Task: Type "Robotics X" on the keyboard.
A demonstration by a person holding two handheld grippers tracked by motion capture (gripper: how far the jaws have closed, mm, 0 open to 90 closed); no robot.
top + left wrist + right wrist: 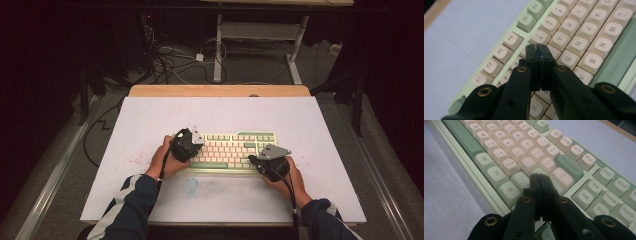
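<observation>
The table (150,125) under its pale sheet carries my keyboard (227,150), lying square to me just beyond the middle, so both hands reach it evenly. It is a pale green case with cream letter keys and green modifiers. My left tool (536,45) hangs over the left half, above the keys near the number row, jaws pressed together on nothing, so the joined tips make one narrow point for poking a key. My right tool (539,175) hovers near the Enter key (537,173), likewise closed and empty, I judge for the same reason.
</observation>
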